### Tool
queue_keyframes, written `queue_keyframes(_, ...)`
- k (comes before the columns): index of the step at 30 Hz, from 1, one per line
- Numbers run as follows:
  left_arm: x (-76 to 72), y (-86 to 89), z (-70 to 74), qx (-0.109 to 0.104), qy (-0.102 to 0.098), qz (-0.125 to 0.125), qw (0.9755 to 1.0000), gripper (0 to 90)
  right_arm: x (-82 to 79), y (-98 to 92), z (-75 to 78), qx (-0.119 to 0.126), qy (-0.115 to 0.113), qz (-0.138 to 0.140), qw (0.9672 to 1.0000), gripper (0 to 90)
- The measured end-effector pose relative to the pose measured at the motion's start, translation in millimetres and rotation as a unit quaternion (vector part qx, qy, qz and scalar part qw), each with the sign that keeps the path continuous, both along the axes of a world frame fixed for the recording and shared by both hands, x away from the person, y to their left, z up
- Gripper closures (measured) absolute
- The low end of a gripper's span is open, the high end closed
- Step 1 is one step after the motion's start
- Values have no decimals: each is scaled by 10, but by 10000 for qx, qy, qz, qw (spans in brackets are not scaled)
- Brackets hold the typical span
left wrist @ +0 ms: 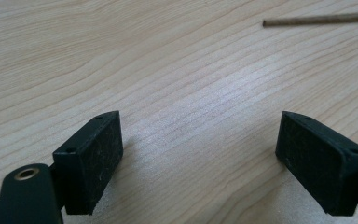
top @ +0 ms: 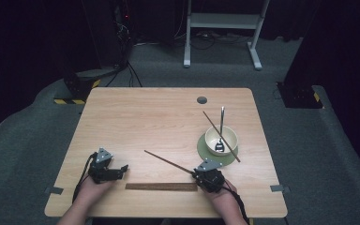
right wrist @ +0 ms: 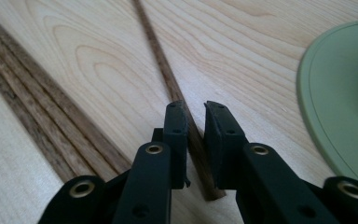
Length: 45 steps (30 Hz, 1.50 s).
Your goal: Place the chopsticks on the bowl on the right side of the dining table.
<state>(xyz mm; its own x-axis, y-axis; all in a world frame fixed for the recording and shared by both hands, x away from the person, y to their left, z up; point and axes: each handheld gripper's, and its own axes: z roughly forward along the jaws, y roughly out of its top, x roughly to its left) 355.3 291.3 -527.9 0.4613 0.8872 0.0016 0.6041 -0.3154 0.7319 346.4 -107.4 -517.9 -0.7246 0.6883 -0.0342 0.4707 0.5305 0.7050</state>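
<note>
Light wooden table [top: 136,117], rectangular, with a round grey cable port [top: 201,100] near its far edge. Left gripper [top: 122,168]: held in the person's left hand [top: 93,187] at the near left of the table, jaws spread wide with nothing between them; in the left gripper view the black pads [left wrist: 91,161] hang just above bare wood, with the tip of a chopstick at the upper right. Right gripper [top: 193,173]: held in the person's right hand [top: 222,199] at the near right, jaws drawn close around the near end of a dark wooden chopstick [top: 168,161], which runs from the gripper up and to the left across the table top; in the right gripper view the stick [right wrist: 161,60] lies on the wood and passes between the jaws, though a thin gap shows at either side, so firm contact cannot be confirmed. Long brown wooden strip [top: 161,186]: flat along the near edge, between the two grippers. Pale green saucer [top: 205,154]: right of centre, carrying a cream bowl [top: 213,140]. Metal spoon [top: 221,123]: standing in the bowl, handle leaning over the far rim. Second chopstick [top: 212,123]: laid slantwise across the top of the bowl.
</note>
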Motion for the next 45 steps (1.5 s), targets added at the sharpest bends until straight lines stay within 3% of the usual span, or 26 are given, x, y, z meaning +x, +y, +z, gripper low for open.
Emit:
queue_keyframes(12,0,0,0,0,0,-2,10000,149,-34,18,4,-119,-102,102,9998,825)
queue_keyframes(35,1,-1,0,1,0,-14,10000,148,-4,23,-30,142,-66,181,9997,767)
queue_keyframes(45,1,-2,0,0,1,-15,10000,149,-7,39,-18,46,-90,210,9997,835)
